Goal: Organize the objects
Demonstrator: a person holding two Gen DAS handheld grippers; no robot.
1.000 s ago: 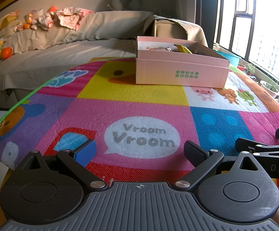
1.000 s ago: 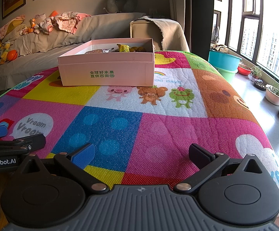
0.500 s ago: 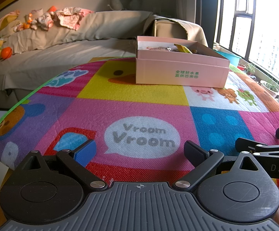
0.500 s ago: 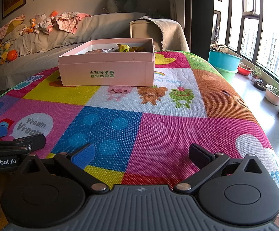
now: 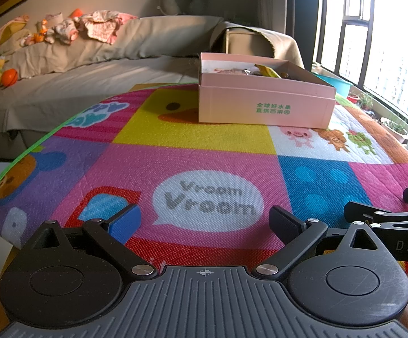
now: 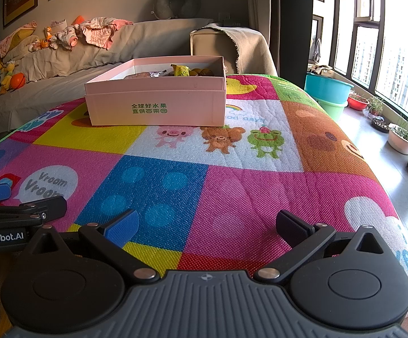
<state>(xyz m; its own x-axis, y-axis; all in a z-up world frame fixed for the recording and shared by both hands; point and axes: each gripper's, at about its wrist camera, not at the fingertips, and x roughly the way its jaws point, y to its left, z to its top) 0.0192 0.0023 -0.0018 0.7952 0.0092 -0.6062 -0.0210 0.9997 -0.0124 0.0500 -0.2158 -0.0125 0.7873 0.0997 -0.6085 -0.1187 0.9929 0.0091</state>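
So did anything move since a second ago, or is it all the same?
Nothing visibly changed. Both tongs, left and right, stay open and empty over the colourful patchwork play mat, and the pink cardboard box of snacks sits where it was.

One pink box stood on one patchwork mat, toward twelve o'clock. Two grippers were in view, the left gripper and the right gripper, each with two fingers spread wide. At two o'clock, two basins sat stacked. The items inside the box were too hidden to count.
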